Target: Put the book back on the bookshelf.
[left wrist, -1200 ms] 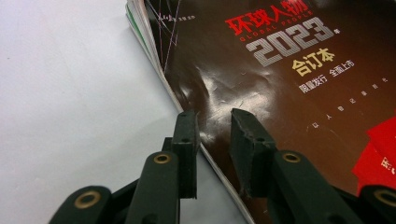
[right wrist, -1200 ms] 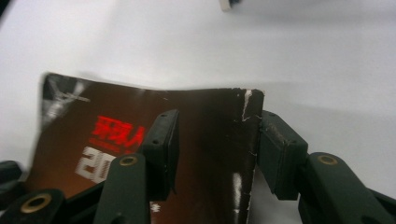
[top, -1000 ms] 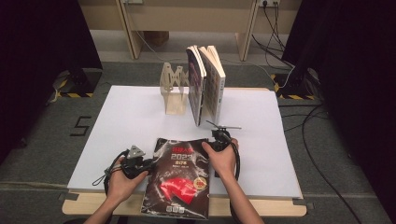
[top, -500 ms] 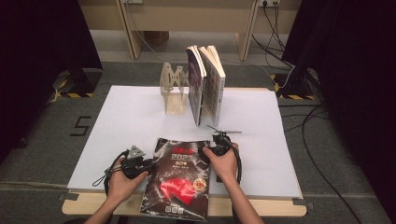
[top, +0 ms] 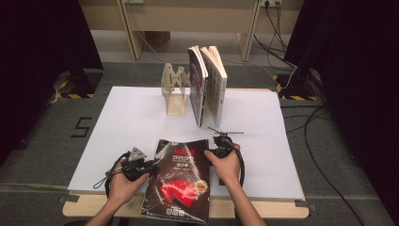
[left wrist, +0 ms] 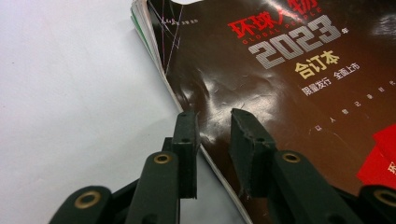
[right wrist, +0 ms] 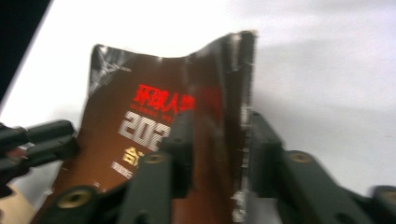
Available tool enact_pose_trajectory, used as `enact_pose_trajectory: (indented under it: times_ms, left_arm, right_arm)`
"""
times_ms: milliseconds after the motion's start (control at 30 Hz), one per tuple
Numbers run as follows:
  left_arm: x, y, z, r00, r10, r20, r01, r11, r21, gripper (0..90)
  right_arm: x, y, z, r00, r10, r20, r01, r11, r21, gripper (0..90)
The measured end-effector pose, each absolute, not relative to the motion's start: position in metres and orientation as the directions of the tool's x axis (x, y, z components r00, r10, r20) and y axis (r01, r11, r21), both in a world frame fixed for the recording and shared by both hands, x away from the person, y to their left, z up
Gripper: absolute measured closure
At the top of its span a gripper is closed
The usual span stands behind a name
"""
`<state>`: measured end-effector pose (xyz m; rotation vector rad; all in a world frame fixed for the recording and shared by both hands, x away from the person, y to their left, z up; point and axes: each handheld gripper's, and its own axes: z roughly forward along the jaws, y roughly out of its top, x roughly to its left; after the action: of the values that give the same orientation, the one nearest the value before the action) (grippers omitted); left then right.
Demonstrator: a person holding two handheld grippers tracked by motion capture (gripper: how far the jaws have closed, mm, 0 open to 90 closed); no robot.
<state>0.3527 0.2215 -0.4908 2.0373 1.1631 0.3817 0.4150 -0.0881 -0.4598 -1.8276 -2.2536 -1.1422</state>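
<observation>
A dark glossy magazine (top: 181, 183) with red and white lettering lies flat at the near edge of the white sheet. My left gripper (top: 150, 165) is at its left edge. In the left gripper view the jaws (left wrist: 215, 126) pinch that thick page edge of the magazine (left wrist: 289, 93), one on the cover and one at the table side. My right gripper (top: 210, 152) is at the upper right edge. Its jaws have just been closing, and in the right gripper view (right wrist: 217, 126) they clamp the curled-up edge of the magazine (right wrist: 140, 121).
A wooden book stand (top: 174, 89) stands at the back of the white sheet (top: 131, 117), with two upright books (top: 197, 84) (top: 217, 80) leaning beside it. The table's wooden front edge (top: 94, 207) runs close below the hands. Cables (top: 324, 141) lie on the floor at the right.
The right hand has shifted slightly at the magazine's right edge. The left hand and the magazine lie as before.
</observation>
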Motion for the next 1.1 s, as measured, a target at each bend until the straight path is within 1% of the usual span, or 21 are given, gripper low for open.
enact_pose_trajectory:
  times_ms: [67, 233, 333, 367, 400, 467, 600, 733, 800, 833, 867, 1033, 1100]
  left_arm:
    - [0.353, 0.222, -0.491, 0.546, 0.832, -0.100, 0.611, -0.313, 0.727, 71.8]
    - [0.353, 0.222, -0.490, 0.549, 0.831, -0.089, 0.603, -0.320, 0.731, 71.8]
    - [0.353, 0.222, -0.490, 0.548, 0.832, -0.088, 0.603, -0.320, 0.731, 71.8]
    - [0.353, 0.222, -0.490, 0.548, 0.832, -0.088, 0.603, -0.320, 0.731, 71.8]
    - [0.353, 0.222, -0.490, 0.548, 0.832, -0.087, 0.602, -0.320, 0.731, 71.8]
    - [0.352, 0.222, -0.491, 0.547, 0.832, -0.095, 0.607, -0.316, 0.729, 71.8]
    - [0.352, 0.222, -0.491, 0.546, 0.832, -0.098, 0.608, -0.314, 0.729, 71.8]
    - [0.352, 0.221, -0.490, 0.548, 0.832, -0.089, 0.608, -0.323, 0.725, 71.7]
    - [0.352, 0.221, -0.490, 0.547, 0.832, -0.089, 0.607, -0.322, 0.727, 71.7]
    - [0.353, 0.221, -0.490, 0.549, 0.832, -0.078, 0.600, -0.327, 0.731, 71.7]
    - [0.352, 0.221, -0.490, 0.548, 0.832, -0.090, 0.605, -0.320, 0.729, 71.6]
    - [0.353, 0.223, -0.490, 0.550, 0.829, -0.105, 0.610, -0.313, 0.728, 71.1]
    - [0.353, 0.223, -0.489, 0.549, 0.829, -0.108, 0.600, -0.301, 0.741, 69.1]
  right_arm:
    - [0.415, -0.087, -0.459, -0.336, 0.853, 0.400, 0.846, 0.086, 0.526, 76.5]
    - [0.417, -0.090, -0.457, -0.330, 0.828, 0.453, 0.859, 0.065, 0.507, 82.8]
    - [0.416, -0.090, -0.454, -0.350, 0.815, 0.461, 0.853, 0.074, 0.517, 83.7]
    - [0.416, -0.090, -0.454, -0.358, 0.808, 0.469, 0.851, 0.075, 0.521, 83.2]
    - [0.416, -0.090, -0.453, -0.346, 0.802, 0.487, 0.859, 0.061, 0.509, 81.3]
    - [0.418, -0.091, -0.454, -0.340, 0.789, 0.511, 0.871, 0.060, 0.487, 75.1]
    - [0.420, -0.092, -0.460, -0.329, 0.783, 0.527, 0.878, 0.049, 0.476, 72.6]
    - [0.420, -0.090, -0.463, -0.326, 0.801, 0.502, 0.876, 0.056, 0.479, 71.8]
    - [0.420, -0.089, -0.463, -0.338, 0.809, 0.481, 0.871, 0.074, 0.486, 75.9]
    - [0.420, -0.090, -0.463, -0.341, 0.814, 0.470, 0.868, 0.080, 0.490, 80.5]
    - [0.420, -0.091, -0.462, -0.337, 0.817, 0.467, 0.868, 0.078, 0.490, 83.6]
    - [0.417, -0.091, -0.450, -0.356, 0.797, 0.488, 0.856, 0.068, 0.512, 86.5]
    - [0.416, -0.092, -0.443, -0.362, 0.785, 0.503, 0.847, 0.052, 0.529, 87.1]
